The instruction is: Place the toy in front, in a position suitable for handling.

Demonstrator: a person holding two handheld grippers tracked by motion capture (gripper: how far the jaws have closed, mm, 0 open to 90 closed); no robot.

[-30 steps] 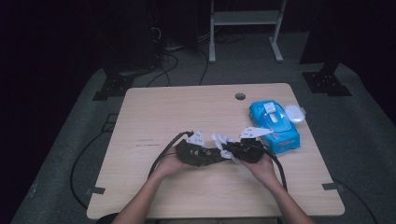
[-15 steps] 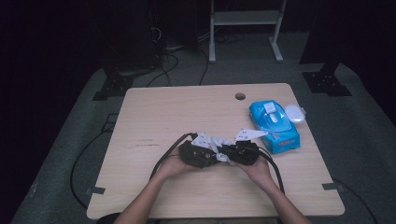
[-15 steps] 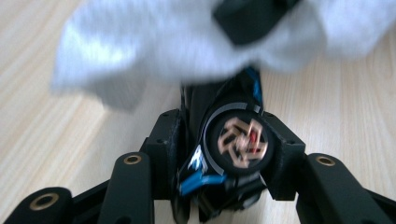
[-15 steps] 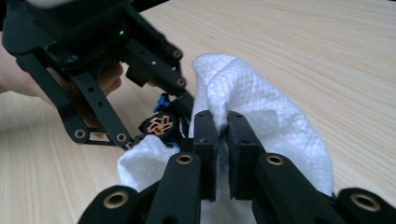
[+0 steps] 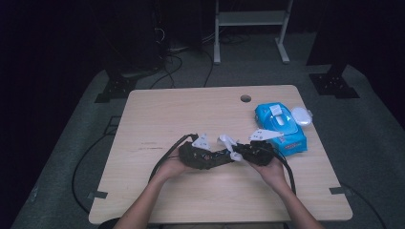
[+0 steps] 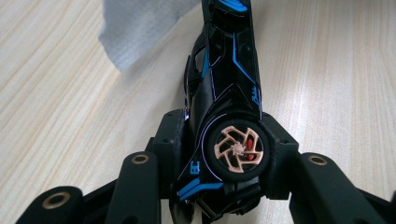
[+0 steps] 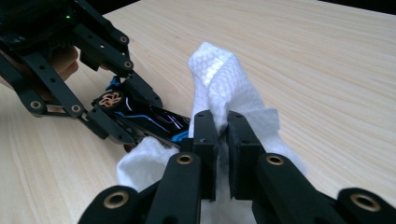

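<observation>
Toy car (image 6: 229, 93) and white wipe (image 7: 224, 88) are what I work on, near the middle of the worktop (image 5: 167, 109), which is the largest thing before me: a pale wooden top with a small round hole (image 5: 245, 98) toward its far edge. Taking the car as my landmark, the blue pack of wipes (image 5: 279, 129) lies beyond it to the right, well apart from it, with a white oval lid (image 5: 301, 115) at the pack's far right corner.

My left gripper (image 5: 200, 153) comes to the car from the left. Its jaws pinch the car across the rear, one pad on either flank, next to a black wheel with a copper-coloured rim (image 6: 236, 148). The car is black with blue lines, and from the left gripper view its nose points away from me, lifted off the wood as far as I can tell.

My right gripper (image 5: 255, 150) sits just right of the car. Its jaws are pressed together on a fold of the wipe, which stands up between the pads and bunches below them. The lower part of the wipe lies against the car's side near the nose in the right gripper view; a corner of it also shows just left of the nose in the left gripper view.
</observation>
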